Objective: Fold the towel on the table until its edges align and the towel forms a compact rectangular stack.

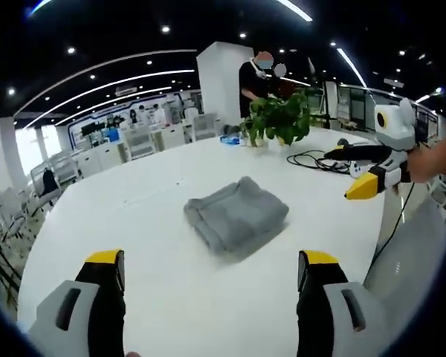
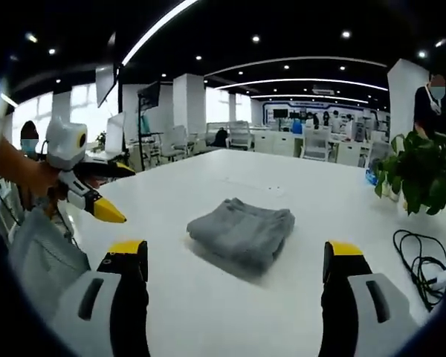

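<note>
A grey towel (image 1: 236,214) lies folded into a thick, roughly rectangular bundle near the middle of the white table (image 1: 126,201). My left gripper (image 1: 212,262) hovers above the near side of the table, jaws wide open, nothing between them, short of the towel. The right gripper (image 1: 370,182) comes in from the right, held in a hand, off the towel. In the right gripper view the towel (image 2: 241,232) sits just beyond my open right gripper (image 2: 236,254). The left gripper (image 2: 97,204) hangs at the left over the table (image 2: 208,175) edge.
A potted green plant (image 1: 279,119) and a black cable (image 1: 318,159) sit at the far side of the table; both appear in the right gripper view, the plant (image 2: 424,172) and the cable (image 2: 420,262). A person (image 1: 259,78) stands behind the plant. Office desks and chairs fill the background.
</note>
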